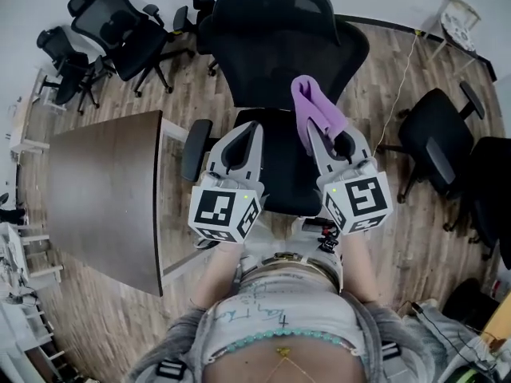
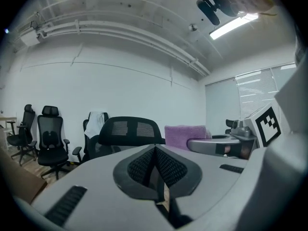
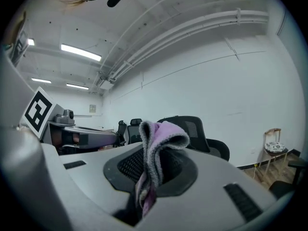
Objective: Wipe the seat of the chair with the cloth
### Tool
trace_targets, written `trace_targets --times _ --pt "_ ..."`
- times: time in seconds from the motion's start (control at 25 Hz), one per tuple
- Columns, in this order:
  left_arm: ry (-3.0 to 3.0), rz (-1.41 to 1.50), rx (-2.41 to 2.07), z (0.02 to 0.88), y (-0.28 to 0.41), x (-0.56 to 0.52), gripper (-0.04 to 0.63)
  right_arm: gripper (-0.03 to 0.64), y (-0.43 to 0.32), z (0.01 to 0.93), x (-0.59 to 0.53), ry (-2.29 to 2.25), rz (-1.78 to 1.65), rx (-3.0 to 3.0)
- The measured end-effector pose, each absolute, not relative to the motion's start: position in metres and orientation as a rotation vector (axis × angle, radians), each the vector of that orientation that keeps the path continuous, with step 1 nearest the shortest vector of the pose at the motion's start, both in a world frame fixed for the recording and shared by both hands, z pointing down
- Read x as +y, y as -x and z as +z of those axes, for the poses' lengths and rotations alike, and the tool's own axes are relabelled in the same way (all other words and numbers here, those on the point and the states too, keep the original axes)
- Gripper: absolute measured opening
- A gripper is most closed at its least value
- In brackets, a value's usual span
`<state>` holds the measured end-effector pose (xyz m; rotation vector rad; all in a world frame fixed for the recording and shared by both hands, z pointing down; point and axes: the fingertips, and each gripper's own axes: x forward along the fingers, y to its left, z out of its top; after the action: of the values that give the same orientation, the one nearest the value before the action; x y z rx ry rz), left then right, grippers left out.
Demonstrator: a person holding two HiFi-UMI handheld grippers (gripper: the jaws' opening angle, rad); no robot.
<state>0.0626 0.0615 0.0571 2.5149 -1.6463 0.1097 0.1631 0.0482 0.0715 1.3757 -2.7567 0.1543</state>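
- Office room with a wood floor (image 1: 399,70), spare chairs (image 1: 112,22) along the wall and a brown table (image 1: 104,190) at the left.
- Black chair (image 1: 279,30) stands straight ahead, its seat (image 1: 283,178) bare between the grippers.
- Right gripper (image 1: 313,130) is clenched on the purple cloth (image 1: 313,102), held above the seat's back edge.
- Left gripper (image 1: 251,130) has its jaws together on nothing.
- The cloth looks light, soft and floppy. A bunched pinch suits it, and the loose fold needs pressing flat.
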Motion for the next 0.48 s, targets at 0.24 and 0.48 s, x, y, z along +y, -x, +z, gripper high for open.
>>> trace_targets --times 0.24,0.48 --pt "-2.616 0.097 -1.48 0.064 -0.027 0.029 0.011 0.048 -0.122 0.08 0.026 -1.532 0.184 -2.673" --pt "-2.661 0.104 -1.353 0.073 0.023 0.0 0.011 0.048 -0.06 0.076 0.005 -1.605 0.144 -2.646"
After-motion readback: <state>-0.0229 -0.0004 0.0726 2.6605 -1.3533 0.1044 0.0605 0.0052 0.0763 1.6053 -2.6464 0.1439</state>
